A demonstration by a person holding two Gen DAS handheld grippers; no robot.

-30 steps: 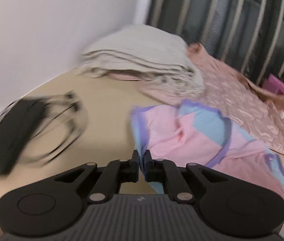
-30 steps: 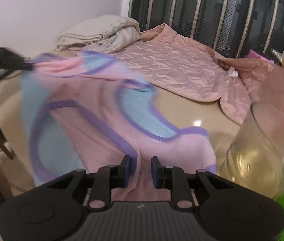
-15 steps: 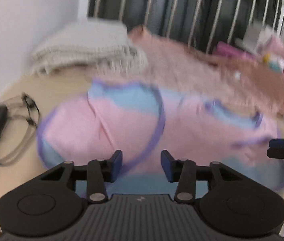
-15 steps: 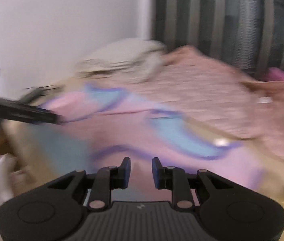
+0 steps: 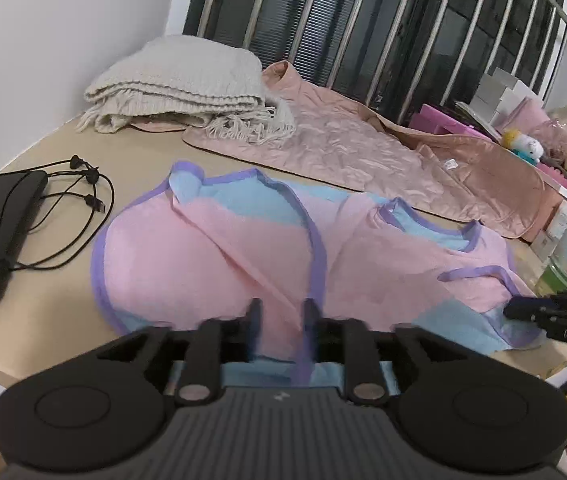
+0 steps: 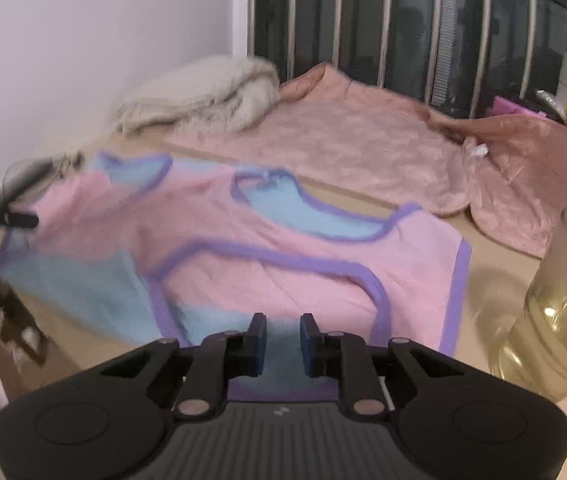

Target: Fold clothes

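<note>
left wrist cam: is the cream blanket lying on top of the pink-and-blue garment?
No, the cream blanket sits folded by the wall, apart from the pink-and-blue garment.

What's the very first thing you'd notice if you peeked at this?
The pink and blue top with purple edging, spread in the middle of the tan table. Behind it lie a shiny pink quilted jacket and a folded cream blanket by the wall.
</note>
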